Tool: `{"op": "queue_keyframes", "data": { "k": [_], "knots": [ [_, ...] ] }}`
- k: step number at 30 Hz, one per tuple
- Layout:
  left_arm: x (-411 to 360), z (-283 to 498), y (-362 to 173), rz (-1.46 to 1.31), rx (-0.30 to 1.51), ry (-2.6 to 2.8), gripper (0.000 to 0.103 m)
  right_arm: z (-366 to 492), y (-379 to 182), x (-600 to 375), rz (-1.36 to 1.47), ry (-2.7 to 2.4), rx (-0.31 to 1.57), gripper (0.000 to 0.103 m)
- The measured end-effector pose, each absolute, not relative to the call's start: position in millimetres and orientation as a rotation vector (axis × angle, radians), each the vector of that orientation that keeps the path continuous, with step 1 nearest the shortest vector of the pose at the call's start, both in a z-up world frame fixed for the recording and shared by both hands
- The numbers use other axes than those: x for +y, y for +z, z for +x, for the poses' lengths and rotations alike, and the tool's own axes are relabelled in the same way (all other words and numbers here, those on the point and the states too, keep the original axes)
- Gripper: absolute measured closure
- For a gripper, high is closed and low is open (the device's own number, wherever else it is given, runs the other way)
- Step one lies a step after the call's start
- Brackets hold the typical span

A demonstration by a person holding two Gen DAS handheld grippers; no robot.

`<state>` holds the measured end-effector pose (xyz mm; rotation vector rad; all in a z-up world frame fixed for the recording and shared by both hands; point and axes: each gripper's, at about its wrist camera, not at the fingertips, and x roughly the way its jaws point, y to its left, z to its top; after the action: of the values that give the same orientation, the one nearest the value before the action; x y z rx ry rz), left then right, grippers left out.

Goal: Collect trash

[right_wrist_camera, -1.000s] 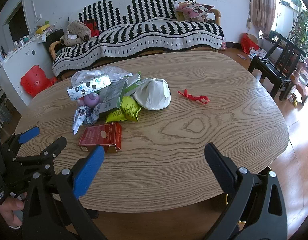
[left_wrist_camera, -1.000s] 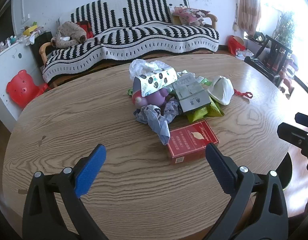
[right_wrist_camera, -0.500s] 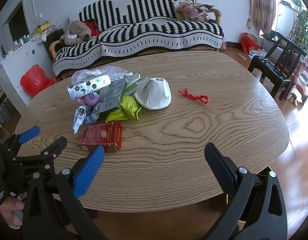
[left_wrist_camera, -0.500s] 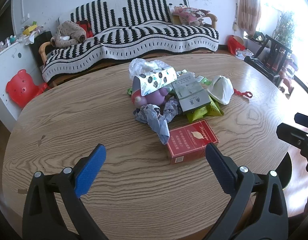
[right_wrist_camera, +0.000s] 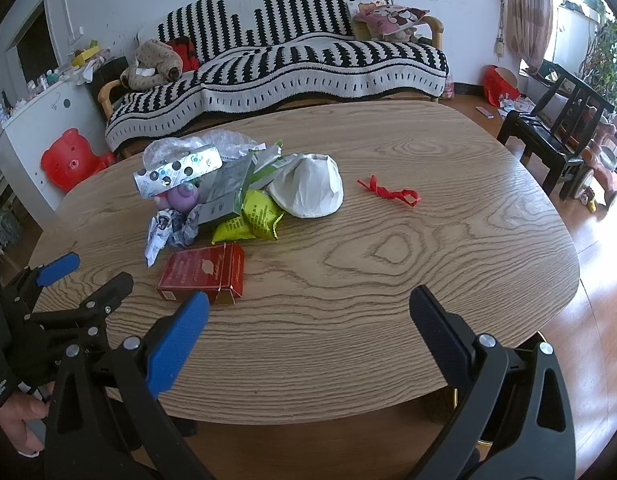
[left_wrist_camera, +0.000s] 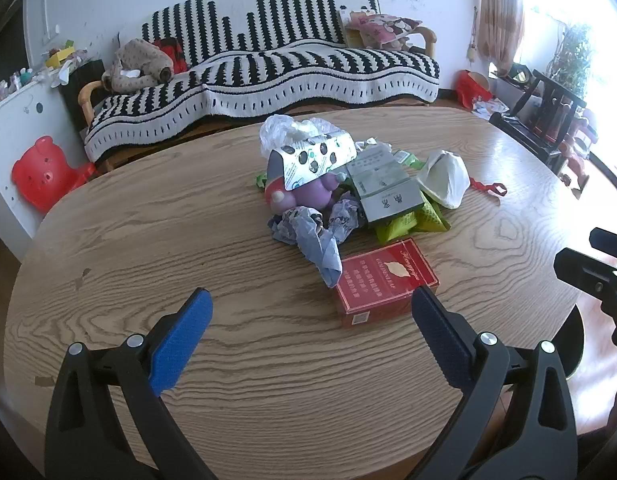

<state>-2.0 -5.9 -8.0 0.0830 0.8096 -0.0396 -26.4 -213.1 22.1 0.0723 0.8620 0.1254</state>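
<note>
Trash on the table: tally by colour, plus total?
Red: 2, red carton, red ribbon
Yellow-green: 2, snack packets
White: 1, white wrapper
Grey: 1, grey box
Silver spotted: 1, spotted carton
Purple: 1, purple toy
Bluish crumpled: 1, crumpled wrapper
Clear: 1, plastic bag
Total: 10 visible

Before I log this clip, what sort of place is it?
Most likely a home living room: a sofa under a black-and-white striped throw, a stuffed toy on its armrest end, and an oval wooden table with litter piled on it.
</note>
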Motion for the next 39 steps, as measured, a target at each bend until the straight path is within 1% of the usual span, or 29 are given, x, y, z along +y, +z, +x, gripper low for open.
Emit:
{"op": "queue_keyframes", "data": {
  "k": [10, 17, 23, 25, 27, 28, 29, 31, 33, 35, 36, 37, 38, 39],
  "knots": [
    [14.6, 9.6, -22.4, 0.027, 0.887, -0.103, 0.006, -11.3, 6.6, -212.3, 0.093, 0.151, 0.904, 0.006],
    [18.0, 50.2, -40.1, -0.008, 0.941, -0.099, 0.006, 8.2, 6.2, -223.6, 0.078, 0.126, 0.889, 0.006],
    [19.3, 84.5, -52.3, -0.029, 0.946, -0.067, 0.007, 44.5, -3.3, -241.5, 0.075, 0.089, 0.875, 0.006],
    [21.8, 91.3, -53.0, -0.039, 0.948, -0.055, 0.007, 62.9, -11.2, -246.7, 0.110, 0.087, 0.883, 0.006],
    [23.2, 97.4, -53.4, -0.056, 0.948, -0.051, 0.009, 81.3, -19.2, -250.9, 0.188, 0.104, 0.889, 0.006],
    [23.3, 99.6, -53.5, -0.065, 0.949, -0.055, 0.012, 90.6, -22.8, -251.6, 0.232, 0.125, 0.896, 0.006],
    [23.6, 101.9, -53.4, -0.074, 0.950, -0.055, 0.019, 100.8, -27.5, -250.4, 0.278, 0.148, 0.903, 0.006],
    [24.9, 105.4, -52.8, -0.089, 0.949, -0.055, 0.026, 115.4, -35.0, -245.4, 0.315, 0.163, 0.915, 0.006],
    [25.4, 108.7, -54.7, -0.100, 0.958, -0.071, 0.038, 130.9, -44.8, -240.3, 0.346, 0.170, 0.934, 0.006],
    [24.4, 109.7, -58.7, -0.099, 0.971, -0.079, 0.058, 143.4, -53.1, -237.2, 0.363, 0.171, 0.948, 0.007],
    [25.4, 110.3, -60.9, -0.110, 0.975, -0.098, 0.064, 147.2, -57.1, -234.7, 0.367, 0.170, 0.955, 0.009],
    [26.3, 110.2, -61.2, -0.118, 0.970, -0.112, 0.072, 151.3, -59.9, -233.5, 0.373, 0.171, 0.959, 0.011],
    [26.6, 110.5, -60.6, -0.110, 0.970, -0.111, 0.081, 156.0, -64.1, -233.2, 0.383, 0.174, 0.967, 0.015],
    [27.4, 110.7, -60.2, -0.095, 0.972, -0.107, 0.081, 157.4, -66.8, -231.7, 0.390, 0.176, 0.973, 0.023]
  ]
}}
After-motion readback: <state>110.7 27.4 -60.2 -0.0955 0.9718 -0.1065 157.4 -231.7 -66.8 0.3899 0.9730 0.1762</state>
